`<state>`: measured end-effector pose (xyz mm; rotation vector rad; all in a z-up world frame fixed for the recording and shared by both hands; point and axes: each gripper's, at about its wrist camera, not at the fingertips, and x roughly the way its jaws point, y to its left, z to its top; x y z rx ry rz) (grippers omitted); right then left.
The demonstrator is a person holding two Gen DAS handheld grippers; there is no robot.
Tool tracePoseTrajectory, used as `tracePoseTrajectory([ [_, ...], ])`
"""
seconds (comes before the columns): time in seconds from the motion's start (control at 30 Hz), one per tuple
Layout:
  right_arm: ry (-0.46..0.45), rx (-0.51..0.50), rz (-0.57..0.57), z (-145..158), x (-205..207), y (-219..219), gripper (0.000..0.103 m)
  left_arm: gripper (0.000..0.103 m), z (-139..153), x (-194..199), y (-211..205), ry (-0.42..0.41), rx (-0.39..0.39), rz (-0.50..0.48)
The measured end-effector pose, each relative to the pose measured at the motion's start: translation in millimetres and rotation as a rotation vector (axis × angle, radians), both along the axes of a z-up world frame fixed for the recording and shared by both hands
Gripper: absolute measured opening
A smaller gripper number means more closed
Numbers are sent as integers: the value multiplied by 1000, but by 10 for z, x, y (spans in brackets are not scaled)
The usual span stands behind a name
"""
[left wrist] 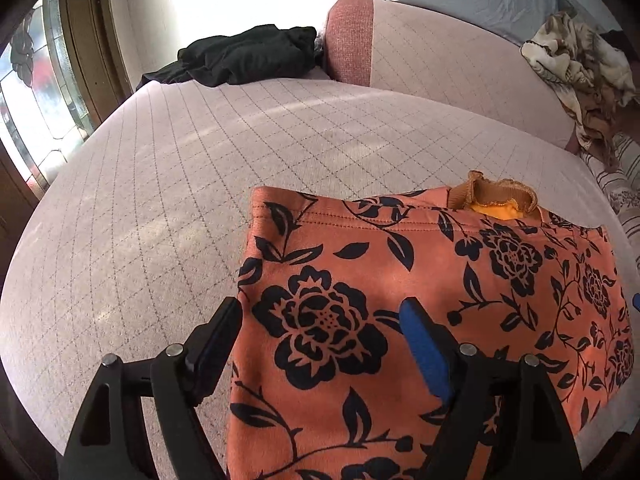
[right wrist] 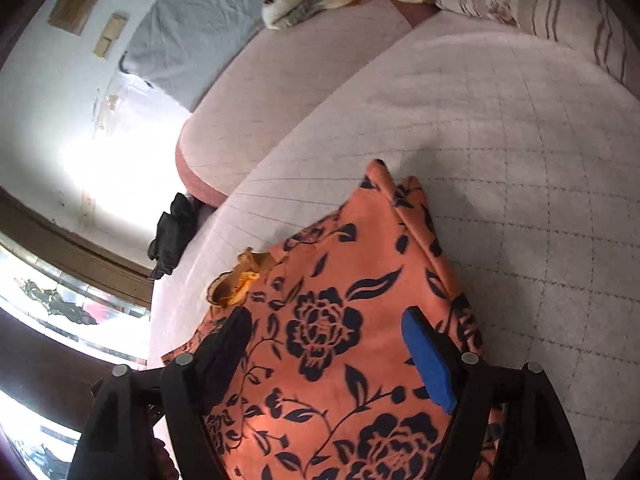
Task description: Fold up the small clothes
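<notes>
An orange garment with a black flower print (left wrist: 420, 292) lies folded flat on the pink quilted couch seat (left wrist: 200, 168). A brown ruffled collar with yellow lining (left wrist: 496, 198) sticks out at its far edge. My left gripper (left wrist: 320, 320) is open above the garment's near left part, the left finger over the couch beside the cloth edge. In the right wrist view the same garment (right wrist: 340, 340) lies below my right gripper (right wrist: 326, 326), which is open and holds nothing. Its collar (right wrist: 240, 280) shows at the left.
A black garment (left wrist: 248, 56) lies at the far left of the seat, next to the couch back (left wrist: 440, 52). A patterned beige blanket (left wrist: 580, 64) and a striped pillow (right wrist: 560, 4) lie at the right end. A stained-glass door (left wrist: 36, 92) stands at the left.
</notes>
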<state>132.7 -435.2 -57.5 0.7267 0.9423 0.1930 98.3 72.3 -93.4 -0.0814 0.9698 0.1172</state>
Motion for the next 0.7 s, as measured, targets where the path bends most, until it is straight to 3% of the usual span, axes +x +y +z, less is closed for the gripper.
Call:
tracePoseTrajectory([
  [0.07, -25, 29, 47, 89, -123, 107, 81, 81, 84, -120, 14, -8, -18, -3],
  [0.13, -23, 6, 72, -9, -237, 189, 87, 81, 112, -205, 7, -13, -25, 0],
  [0.2, 106, -67, 60, -386, -232, 170, 85, 81, 112, -266, -17, -6, -32, -2],
  [0.23, 115, -34, 46, -483, -241, 125, 84, 81, 119, -289, -25, -1, -33, -6],
  [0.33, 76, -34, 17, -181, -262, 139, 84, 81, 180, -381, -55, -22, -21, -2],
  [0.47, -26, -7, 68, 132, -413, 243, 85, 81, 181, -388, -74, -22, -34, -1],
  [0.53, -1, -33, 87, -11, -457, 267, 86, 81, 162, -381, -108, -12, -38, -9],
  [0.6, 144, -71, 52, -414, -392, 160, 83, 81, 163, -390, -153, 3, -41, -23],
  [0.63, 141, 2, 8, -468, -441, 49, 82, 81, 189, -416, -172, -1, -39, -36],
  [0.7, 78, 57, -25, -228, -543, -28, 82, 82, 248, -497, -197, -39, -29, -41],
])
